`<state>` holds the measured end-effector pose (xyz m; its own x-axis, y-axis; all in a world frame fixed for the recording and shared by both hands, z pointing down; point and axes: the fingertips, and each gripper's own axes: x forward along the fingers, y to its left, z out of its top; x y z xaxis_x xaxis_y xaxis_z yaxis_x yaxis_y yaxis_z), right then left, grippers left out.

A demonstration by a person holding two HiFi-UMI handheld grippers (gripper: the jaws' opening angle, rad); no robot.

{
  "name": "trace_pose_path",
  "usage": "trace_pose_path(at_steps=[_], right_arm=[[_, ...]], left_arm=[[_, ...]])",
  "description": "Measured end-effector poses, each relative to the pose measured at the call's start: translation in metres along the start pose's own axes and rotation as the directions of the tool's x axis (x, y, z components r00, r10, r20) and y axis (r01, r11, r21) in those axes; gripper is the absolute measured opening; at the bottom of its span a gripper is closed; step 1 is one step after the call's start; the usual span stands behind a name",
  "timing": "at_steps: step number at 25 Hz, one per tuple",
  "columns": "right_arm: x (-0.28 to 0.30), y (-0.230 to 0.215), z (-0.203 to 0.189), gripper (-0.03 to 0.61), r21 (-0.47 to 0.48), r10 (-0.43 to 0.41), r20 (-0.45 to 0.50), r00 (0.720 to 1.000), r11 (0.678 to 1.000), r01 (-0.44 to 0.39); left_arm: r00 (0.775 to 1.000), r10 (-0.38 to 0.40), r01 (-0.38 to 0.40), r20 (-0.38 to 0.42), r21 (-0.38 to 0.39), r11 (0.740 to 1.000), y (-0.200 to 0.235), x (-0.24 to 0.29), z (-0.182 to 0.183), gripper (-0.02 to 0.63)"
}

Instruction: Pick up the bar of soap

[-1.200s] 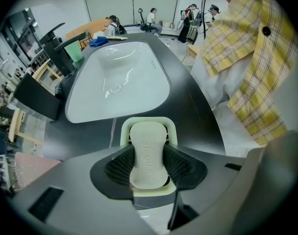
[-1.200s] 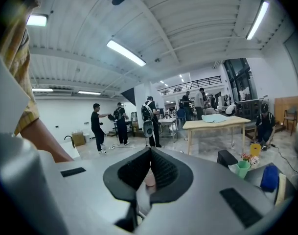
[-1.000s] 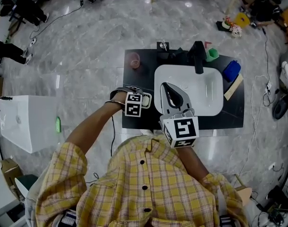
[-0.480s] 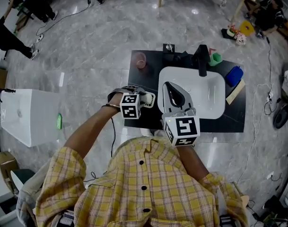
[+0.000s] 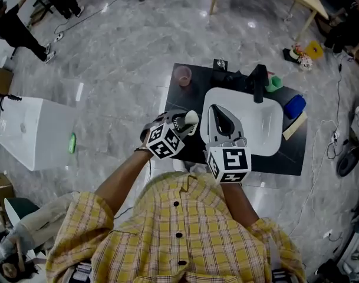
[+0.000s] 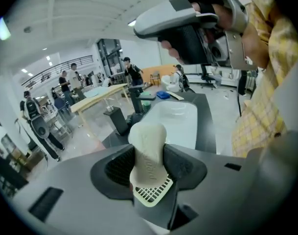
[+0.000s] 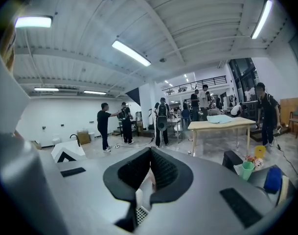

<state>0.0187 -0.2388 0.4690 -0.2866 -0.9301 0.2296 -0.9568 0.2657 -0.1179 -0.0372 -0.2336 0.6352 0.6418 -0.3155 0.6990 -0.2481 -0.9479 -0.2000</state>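
- Up tilts the left gripper (image 5: 183,122), jaws clamped on the bar of soap (image 6: 148,143), now lifted above the counter's (image 5: 188,96) left side.
- The right gripper (image 7: 149,173) hangs with jaws closed on nothing; pickup looks done.

Yellow plaid shirt (image 5: 179,234) w/ dark buttons (image 5: 177,203); grey L claw (image 5: 185,121) & R claw (image 5: 218,115), b/w marker cubes (image 5: 229,164).

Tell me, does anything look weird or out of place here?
Nothing looks spilled or broken. The one thing out of place is the bar of soap: it sticks out from between the fingers of the left gripper, held in the air left of the white sink. The right gripper is shut and empty.
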Motion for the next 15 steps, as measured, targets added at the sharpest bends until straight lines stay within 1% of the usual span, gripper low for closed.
trace_pose_path(at_steps=[2, 4, 8, 10, 13, 15], right_arm=[[0.001, 0.003, 0.000, 0.020, -0.006, 0.009, 0.000, 1.000, 1.000, -0.009], [0.003, 0.006, 0.000, 0.020, -0.012, 0.020, -0.001, 1.000, 1.000, -0.020], [0.004, 0.014, 0.000, 0.020, -0.018, 0.037, 0.001, 0.999, 0.999, -0.037], [0.005, 0.017, -0.001, 0.021, -0.018, 0.046, 0.002, 0.999, 0.999, -0.046], [0.008, 0.022, -0.002, 0.021, -0.024, 0.061, 0.003, 0.998, 0.998, -0.061], [0.009, 0.025, 0.000, 0.021, -0.028, 0.070, 0.005, 0.998, 0.997, -0.070]], left_arm=[[0.998, 0.048, -0.044, 0.052, -0.076, 0.996, 0.003, -0.009, 0.009, 0.191], [0.990, 0.101, -0.086, 0.094, -0.146, 0.986, 0.009, -0.020, 0.015, 0.190], [0.965, 0.205, -0.159, 0.163, -0.254, 0.954, 0.022, -0.046, 0.026, 0.192], [0.943, 0.268, -0.201, 0.195, -0.306, 0.930, 0.028, -0.061, 0.031, 0.191], [0.899, 0.374, -0.277, 0.230, -0.363, 0.890, 0.036, -0.085, 0.041, 0.192], [0.869, 0.426, -0.309, 0.251, -0.397, 0.864, 0.041, -0.102, 0.049, 0.191]])
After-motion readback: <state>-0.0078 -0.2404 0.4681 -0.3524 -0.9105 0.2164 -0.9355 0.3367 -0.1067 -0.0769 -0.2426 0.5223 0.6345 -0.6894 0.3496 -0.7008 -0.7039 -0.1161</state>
